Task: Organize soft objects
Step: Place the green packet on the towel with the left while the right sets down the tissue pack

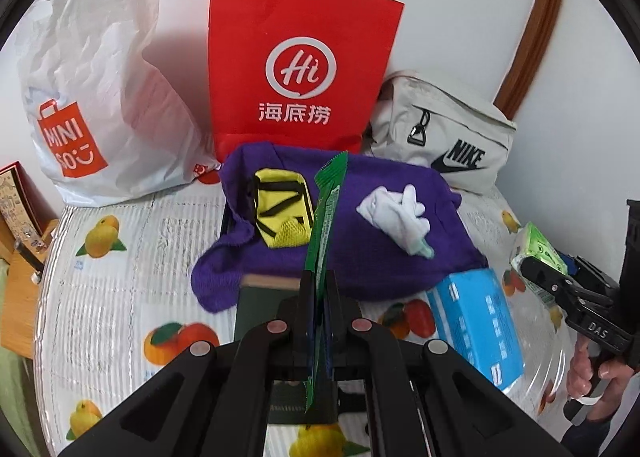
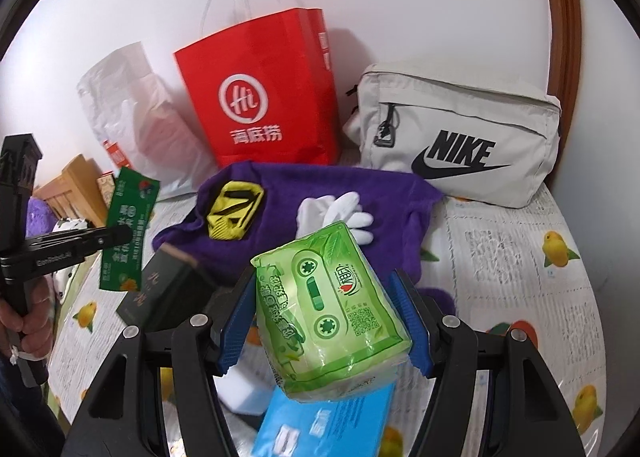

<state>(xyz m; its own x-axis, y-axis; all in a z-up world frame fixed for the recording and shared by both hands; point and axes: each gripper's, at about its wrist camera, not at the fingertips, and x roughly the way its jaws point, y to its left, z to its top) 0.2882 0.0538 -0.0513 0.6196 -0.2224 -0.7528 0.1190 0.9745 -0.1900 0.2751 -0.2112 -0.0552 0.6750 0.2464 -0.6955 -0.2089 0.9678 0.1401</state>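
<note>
Here, both tongs are loaded above the fruit-print worktop (image 1: 120,289).
Left tongs (image 1: 320,281) pinch a green sachet (image 1: 326,225); right tongs (image 2: 324,321) squeeze a green tissue pack (image 2: 328,309) over the purple cloth (image 2: 384,193).

We see both fisheye views evenly and brightly lit, soft light falling from the front and above. The red Haidilao paper bag (image 1: 304,69) throws a faint grey shadow on the white wall (image 1: 452,9) to its left in one view, its right in the other. Glare streaks the clear plastic film over the fruit-print tablecloth (image 1: 120,297). A black vignette rings each frame, and the brown door frame (image 2: 560,17) bows sharply. Nearest gripper parts look slightly soft; mid-scene print reads crisply.
</note>
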